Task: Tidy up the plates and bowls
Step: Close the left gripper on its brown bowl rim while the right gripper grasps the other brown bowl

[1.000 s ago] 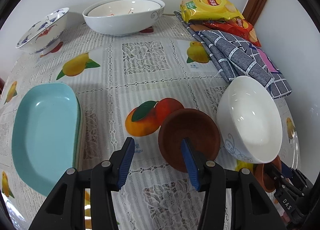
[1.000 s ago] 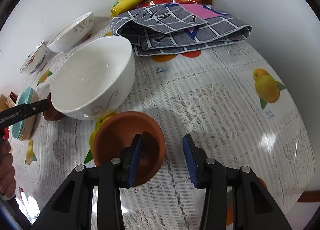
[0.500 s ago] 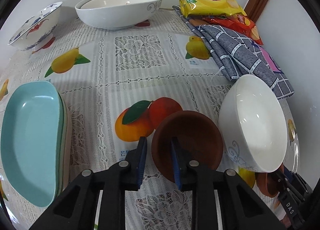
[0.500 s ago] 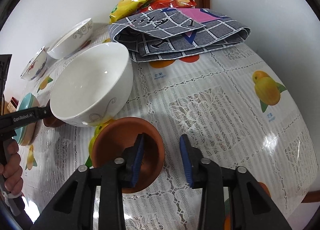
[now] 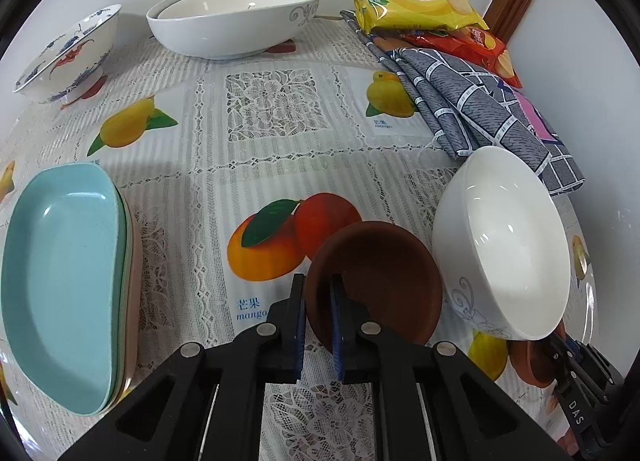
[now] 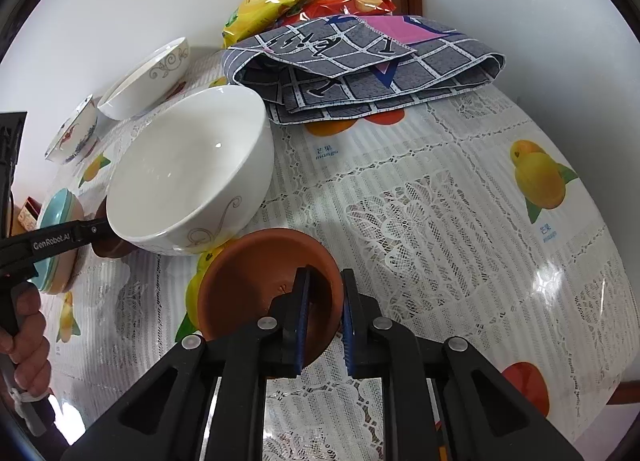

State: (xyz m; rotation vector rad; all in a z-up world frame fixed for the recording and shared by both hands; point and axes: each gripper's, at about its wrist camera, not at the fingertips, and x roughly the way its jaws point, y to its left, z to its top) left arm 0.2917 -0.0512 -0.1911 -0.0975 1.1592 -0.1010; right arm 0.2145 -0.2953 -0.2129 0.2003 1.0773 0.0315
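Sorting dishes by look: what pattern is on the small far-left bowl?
Blue-and-red painted bowl on white; clearest in left wrist view.

Home dining table: fruit-print tablecloth (image 5: 280,133), bowls (image 5: 236,21), snack bags (image 5: 416,5).

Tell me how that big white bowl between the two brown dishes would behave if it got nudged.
The white bowl looks glazed ceramic, so probably heavy, slippery and breakable. It already sits tilted, so a nudge may rock it against the brown dish.

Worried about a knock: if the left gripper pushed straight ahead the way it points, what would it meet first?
The left gripper already straddles the dark brown dish's near rim. Beyond it, probably bare tablecloth; depth is unclear.
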